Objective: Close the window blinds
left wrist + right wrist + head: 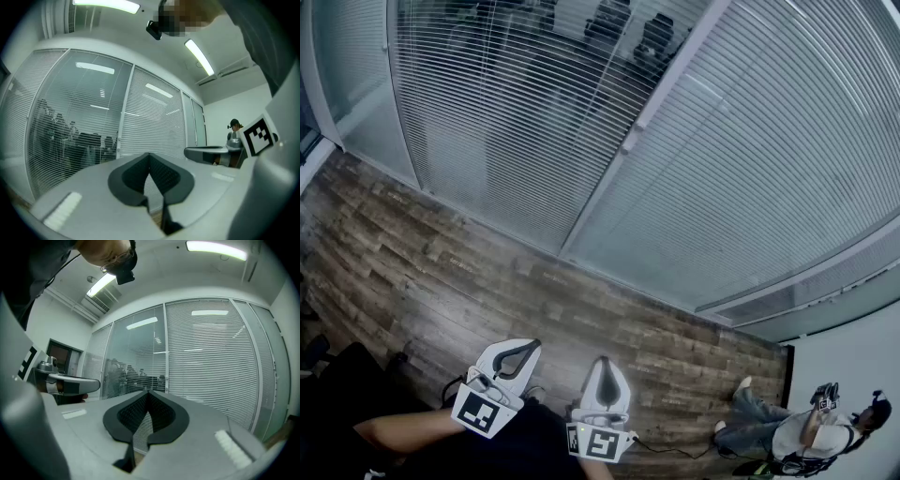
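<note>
A glass wall carries the window blinds. The slats of the left blind (511,112) stand open enough to show people and chairs behind it. The right blind (769,159) looks more opaque. A white mullion (630,142) separates them. Both grippers hover low in the head view, well short of the wall. My left gripper (530,345) is shut with nothing between its jaws, and my right gripper (603,360) beside it is shut and empty as well. In the left gripper view the left gripper's (149,155) tips meet in front of the see-through blind (75,131). The right gripper's (147,391) tips also meet.
A wood-plank floor (441,272) runs along the foot of the glass wall. A person (806,433) sits on the floor at the far right by a white wall (853,366), holding a device. A dark doorway (63,355) shows at the left of the right gripper view.
</note>
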`<state>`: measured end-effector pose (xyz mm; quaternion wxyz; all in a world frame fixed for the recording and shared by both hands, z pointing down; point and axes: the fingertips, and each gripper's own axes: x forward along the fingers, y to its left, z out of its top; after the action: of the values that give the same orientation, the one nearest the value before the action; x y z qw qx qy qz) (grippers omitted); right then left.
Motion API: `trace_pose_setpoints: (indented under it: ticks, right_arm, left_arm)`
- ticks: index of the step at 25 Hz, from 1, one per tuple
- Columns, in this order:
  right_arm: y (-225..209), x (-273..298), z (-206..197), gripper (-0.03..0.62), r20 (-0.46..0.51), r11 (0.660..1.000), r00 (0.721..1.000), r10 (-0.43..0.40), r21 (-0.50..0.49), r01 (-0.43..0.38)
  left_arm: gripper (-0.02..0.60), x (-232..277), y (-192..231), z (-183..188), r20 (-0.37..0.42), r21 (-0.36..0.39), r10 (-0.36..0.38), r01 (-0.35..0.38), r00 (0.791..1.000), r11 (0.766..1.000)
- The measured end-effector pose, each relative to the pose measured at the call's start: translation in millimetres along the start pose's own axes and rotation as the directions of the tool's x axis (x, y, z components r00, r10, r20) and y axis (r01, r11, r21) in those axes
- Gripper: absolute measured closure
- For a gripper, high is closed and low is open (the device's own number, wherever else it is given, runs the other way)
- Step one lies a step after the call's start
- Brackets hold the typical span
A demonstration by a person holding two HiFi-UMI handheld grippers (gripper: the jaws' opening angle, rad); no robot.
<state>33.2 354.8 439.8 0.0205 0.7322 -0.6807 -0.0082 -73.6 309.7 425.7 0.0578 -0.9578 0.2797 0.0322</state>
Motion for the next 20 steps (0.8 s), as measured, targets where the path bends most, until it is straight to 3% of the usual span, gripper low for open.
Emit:
trace_pose_setpoints:
  ticks: [2, 3, 5, 8, 20]
  right_arm:
    - [-1, 3, 0, 0.595, 0.002, 1.000, 1.000, 0.004, -0.001, -0.004]
    - [-2, 5, -1, 0.595, 0.003, 1.000, 1.000, 0.005, -0.001, -0.005]
    - [-4, 6, -2, 0.595, 0.003, 1.000, 1.000, 0.006, -0.001, -0.006]
    - [-7, 5, -1, 0.594, 0.015, 1.000, 1.000, 0.003, 0.008, -0.004]
    - [-24, 0, -2, 0.592, 0.031, 0.998, 0.999, 0.035, 0.059, -0.037]
  left_arm:
    - [0.580, 1, 1, -8, -0.030, -0.097, 0.028, -0.031, 0.999, 0.995]
    - [0.580, 2, 1, -10, -0.035, -0.108, 0.031, -0.034, 0.999, 0.994]
    - [0.580, 5, 1, -9, -0.028, -0.083, 0.025, -0.027, 0.999, 0.996]
    - [0.581, 6, -1, -13, -0.049, -0.123, 0.036, -0.042, 0.998, 0.992]
    - [0.580, 11, -8, -16, -0.079, -0.132, 0.089, -0.099, 0.993, 0.986]
